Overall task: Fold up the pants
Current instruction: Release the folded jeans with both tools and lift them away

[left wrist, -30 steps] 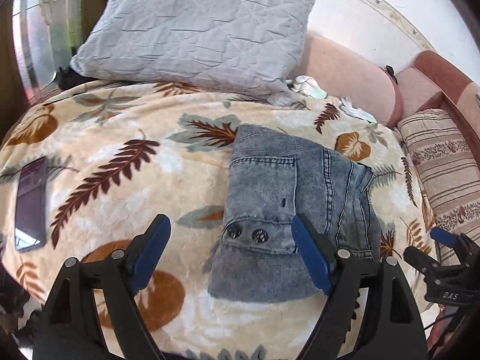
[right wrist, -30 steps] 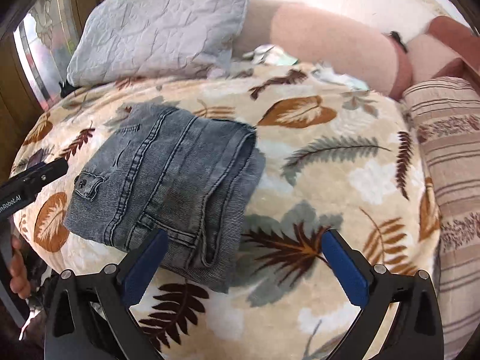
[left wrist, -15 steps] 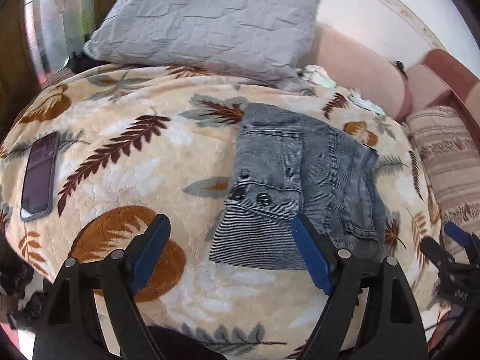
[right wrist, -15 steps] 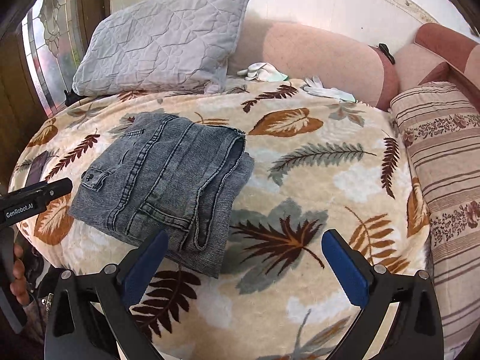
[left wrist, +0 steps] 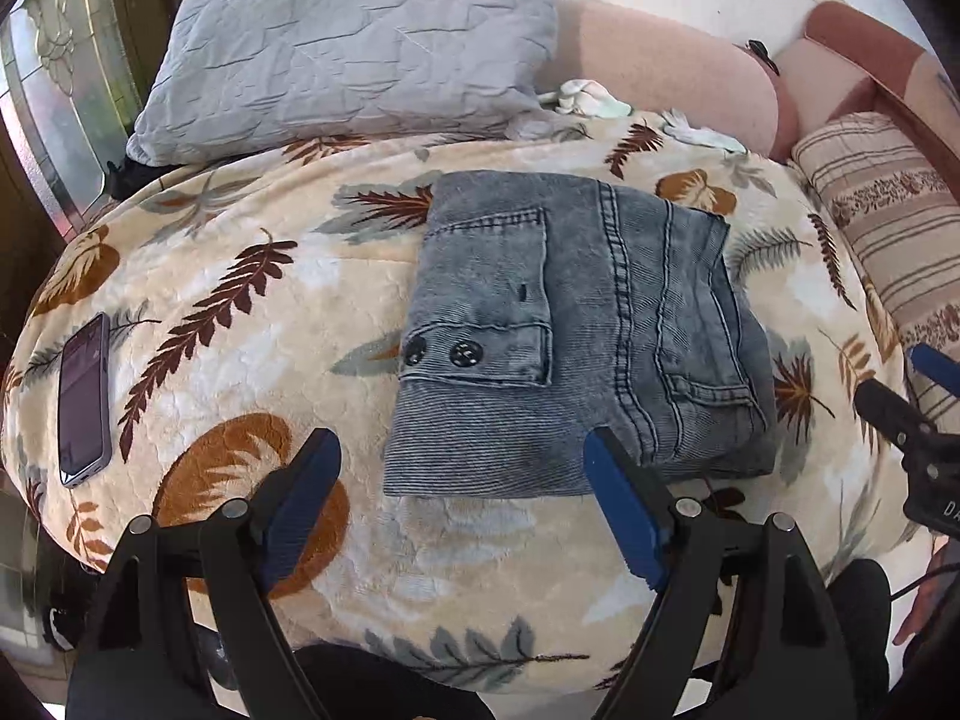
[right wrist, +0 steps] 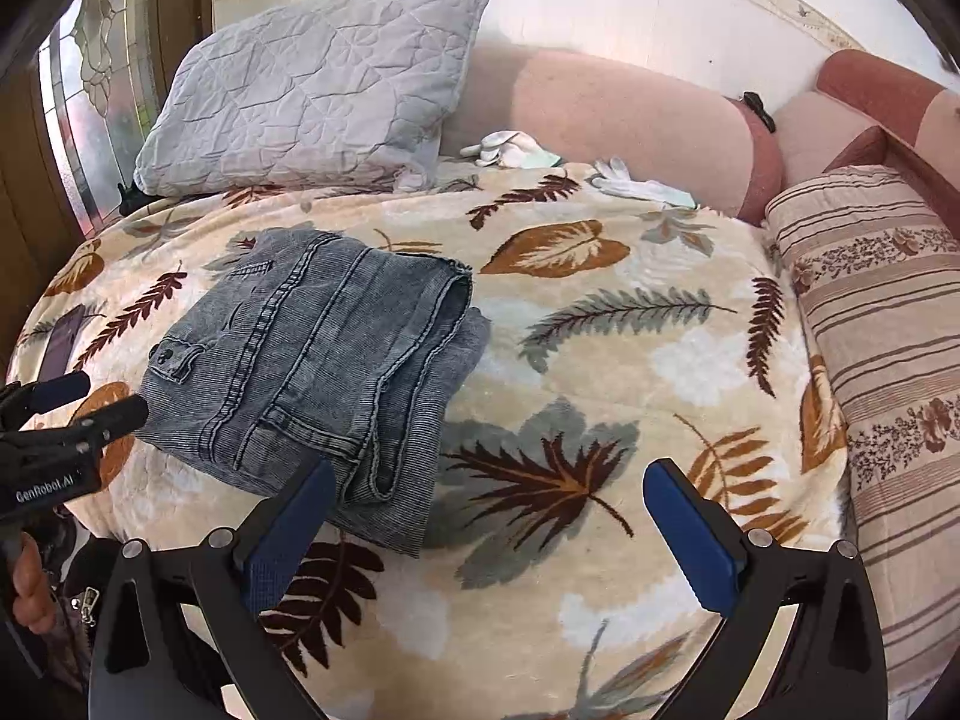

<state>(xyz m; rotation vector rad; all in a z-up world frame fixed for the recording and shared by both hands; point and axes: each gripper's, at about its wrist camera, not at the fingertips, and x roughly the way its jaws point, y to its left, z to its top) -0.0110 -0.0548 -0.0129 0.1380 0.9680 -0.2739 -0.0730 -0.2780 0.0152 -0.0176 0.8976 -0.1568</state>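
Looking through my left wrist camera, I see a smartphone (left wrist: 84, 393) on the leaf-print blanket (left wrist: 252, 324), well left of the folded grey jeans (left wrist: 570, 336); my right view barely catches it but shows white gloves (right wrist: 510, 147) beyond the jeans (right wrist: 312, 372). My left gripper (left wrist: 462, 504) is spread wide and empty, the jeans' near edge just beyond its fingertips. My right gripper (right wrist: 489, 528) also gapes empty, the jeans near its left finger (right wrist: 288, 534).
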